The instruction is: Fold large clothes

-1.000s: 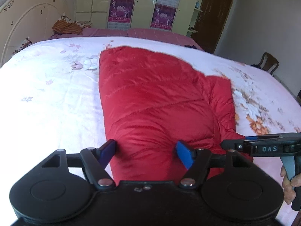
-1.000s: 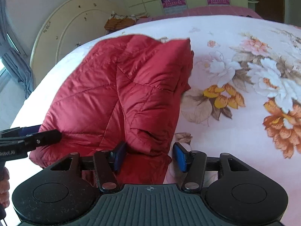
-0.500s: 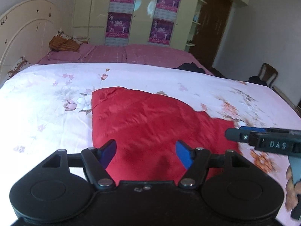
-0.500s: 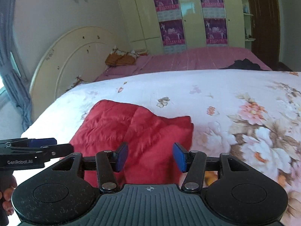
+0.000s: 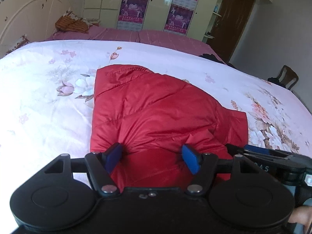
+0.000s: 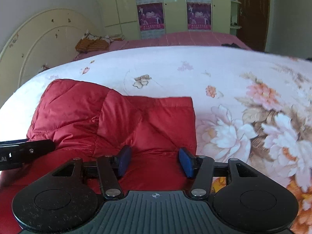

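Note:
A red quilted jacket lies folded on the floral bedspread. It also shows in the right wrist view. My left gripper is open, its blue pads pressing into the jacket's near edge, with fabric bulging between them. My right gripper is open too, its pads against the jacket's near right part. The right gripper's tip shows in the left wrist view. The left gripper's tip shows in the right wrist view.
A cream headboard stands at the left. A pink sheet covers the bed's far side, with an orange bundle on it. Cupboards with posters, a brown door and a chair are at the back and right.
Both grippers rose and tilted up, then came back down onto the jacket's near edge. The pads now press into the fabric. The jaws stayed open.

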`<state>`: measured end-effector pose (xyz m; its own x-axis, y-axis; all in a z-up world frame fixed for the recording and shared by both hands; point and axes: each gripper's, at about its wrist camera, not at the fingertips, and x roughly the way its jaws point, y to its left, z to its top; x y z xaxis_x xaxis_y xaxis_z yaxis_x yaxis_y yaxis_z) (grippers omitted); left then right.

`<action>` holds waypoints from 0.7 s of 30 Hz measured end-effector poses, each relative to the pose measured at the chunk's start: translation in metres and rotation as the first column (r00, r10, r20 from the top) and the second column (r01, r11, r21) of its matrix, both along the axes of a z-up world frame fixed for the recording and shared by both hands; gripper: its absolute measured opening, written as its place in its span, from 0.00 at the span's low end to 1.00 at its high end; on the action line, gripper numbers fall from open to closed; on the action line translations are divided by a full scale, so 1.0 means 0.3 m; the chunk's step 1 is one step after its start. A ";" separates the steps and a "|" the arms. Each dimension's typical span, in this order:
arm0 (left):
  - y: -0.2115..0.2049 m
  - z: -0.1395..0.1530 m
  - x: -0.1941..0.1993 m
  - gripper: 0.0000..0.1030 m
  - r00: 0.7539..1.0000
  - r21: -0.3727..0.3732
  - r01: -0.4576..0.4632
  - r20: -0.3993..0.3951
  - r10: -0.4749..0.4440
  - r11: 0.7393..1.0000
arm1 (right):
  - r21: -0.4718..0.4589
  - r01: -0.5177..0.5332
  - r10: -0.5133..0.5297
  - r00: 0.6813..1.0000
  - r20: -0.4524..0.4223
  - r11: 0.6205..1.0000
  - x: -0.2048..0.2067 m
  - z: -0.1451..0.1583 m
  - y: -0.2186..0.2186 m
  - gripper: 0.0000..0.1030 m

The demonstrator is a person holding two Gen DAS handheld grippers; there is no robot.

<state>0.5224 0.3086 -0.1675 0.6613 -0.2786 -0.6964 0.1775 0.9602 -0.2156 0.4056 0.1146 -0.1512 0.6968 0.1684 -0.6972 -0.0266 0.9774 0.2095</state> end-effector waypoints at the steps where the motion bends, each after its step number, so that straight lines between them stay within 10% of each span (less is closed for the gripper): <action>1: -0.003 0.002 -0.001 0.65 1.000 0.007 0.000 0.001 0.000 1.000 | 0.011 0.002 -0.002 1.000 -0.008 1.000 0.006 -0.007 -0.008 0.57; 9: -0.017 0.045 -0.037 0.73 0.999 0.038 -0.036 0.015 0.035 0.999 | 0.053 -0.052 0.058 0.992 -0.113 0.997 0.053 0.045 -0.047 0.58; 21: -0.019 0.194 -0.346 1.00 0.988 0.061 -0.153 0.031 0.151 0.986 | 0.041 -0.165 0.161 0.984 0.081 0.985 -0.352 0.226 -0.026 0.58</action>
<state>0.4187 0.3030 -0.1094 0.7112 -0.1299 -0.6909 0.0335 0.9879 -0.1513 0.3000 0.1068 -0.0834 0.7089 0.3156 -0.6308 -0.2029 0.9478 0.2461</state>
